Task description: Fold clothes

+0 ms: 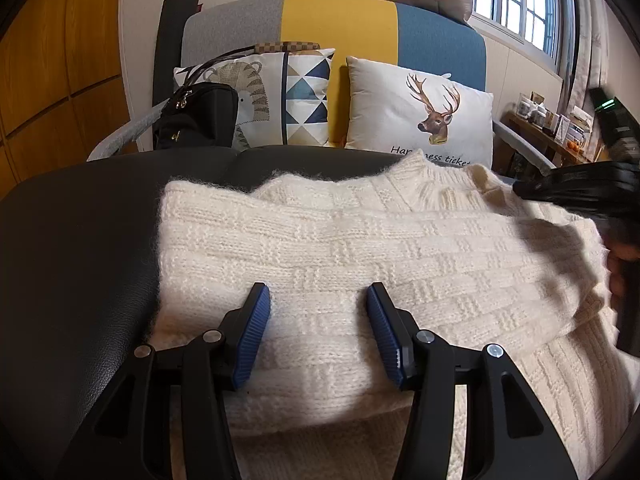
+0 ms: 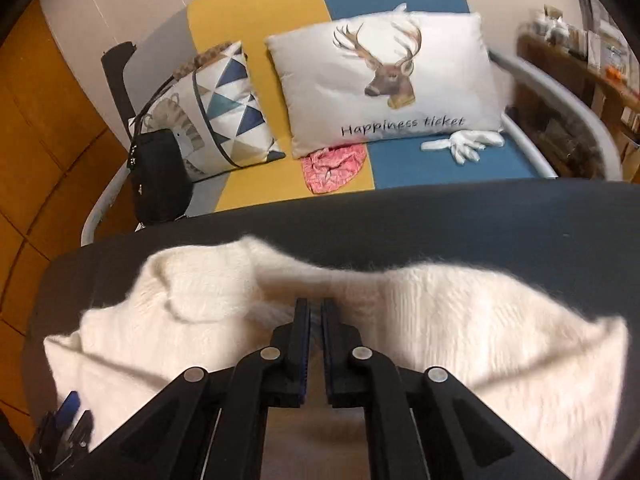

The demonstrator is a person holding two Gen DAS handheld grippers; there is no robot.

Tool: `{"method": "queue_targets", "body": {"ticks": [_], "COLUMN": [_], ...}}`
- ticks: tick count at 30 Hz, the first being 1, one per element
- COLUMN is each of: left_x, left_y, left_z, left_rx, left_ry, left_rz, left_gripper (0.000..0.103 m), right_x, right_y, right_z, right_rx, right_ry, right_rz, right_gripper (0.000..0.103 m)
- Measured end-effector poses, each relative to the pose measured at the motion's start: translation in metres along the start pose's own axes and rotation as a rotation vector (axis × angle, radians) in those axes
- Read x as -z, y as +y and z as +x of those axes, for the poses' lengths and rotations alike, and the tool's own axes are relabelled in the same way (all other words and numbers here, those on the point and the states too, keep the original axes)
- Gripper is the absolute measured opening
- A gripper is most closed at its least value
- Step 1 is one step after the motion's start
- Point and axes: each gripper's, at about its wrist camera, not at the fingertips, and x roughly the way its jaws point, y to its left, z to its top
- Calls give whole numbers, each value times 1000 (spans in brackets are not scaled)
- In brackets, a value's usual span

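Note:
A cream knit sweater (image 1: 360, 240) lies on a black leather surface (image 1: 80, 260), with one part folded across its body. My left gripper (image 1: 316, 292) hovers over the sweater's near edge, open, its blue pads (image 1: 254, 336) wide apart with nothing pinched. In the right wrist view the sweater (image 2: 460, 320) bunches up toward my right gripper (image 2: 316, 302). Its jaws stand almost together with only a thin slit, pinching the knit at the tips. That gripper (image 1: 576, 188) shows blurred at the right edge of the left wrist view, over the collar end. The left gripper (image 2: 64, 428) appears bottom left.
Behind the black surface (image 2: 440, 216) stands a grey, yellow and blue sofa (image 1: 340, 20) with a deer pillow (image 2: 384, 80), a patterned pillow (image 1: 296, 96) and a black bag (image 1: 196, 116). A pink cloth (image 2: 334, 168) and a white glove (image 2: 464, 144) lie on the seat. A cluttered shelf (image 1: 552, 124) is at the right.

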Motion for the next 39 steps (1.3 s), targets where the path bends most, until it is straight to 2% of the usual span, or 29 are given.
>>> {"method": "queue_targets", "body": {"ticks": [3,7,10,13,17,21,24,25,28,30,32,35,37,39], "left_x": [-1,-1,-2,-2,-3,-3,-4,-4,-4,-3,-4,-4,-4,-3], "left_y": [1,3,4,5,3,3,3,3,2,2,2,3,4,3], "left_z": [0,0,0,0,0,1,1,1,1,0,0,1,1,1], "left_rx": [4,8,18,22,15,14,13,13,1,-3,0,6,11,11], "left_ry": [1,3,7,12,16,17,18,18,17,17,17,18,20,19], "left_rz": [-4,-9,-19,-22,-14,-10,-8,-7,2,6,4,0,-5,-3], "left_gripper": [54,54,54,54,55,55,55,55,56,56,56,56,56,56], "right_x": [18,52,76,85,82,84,83,82,79,73,60,48,47,47], "right_y": [39,95,117,102,32,-47,-68,-70,-57,-35,0,40,43,35], "right_z": [-30,-36,-21,-20,-39,-57,-66,-68,-80,-80,-68,-35,-18,-12], "right_rx": [-109,-250,-220,-159,-39,-12,-3,-6,-122,-167,-184,-184,-147,-105], "right_ry": [-42,30,89,83,37,-18,-36,-37,-84,-100,-77,19,58,59], "right_rz": [-99,-158,-218,-225,-83,87,140,158,213,158,57,-46,-74,-79], "right_gripper": [8,8,9,2,1,0,0,0,7,7,7,7,5,1]}}
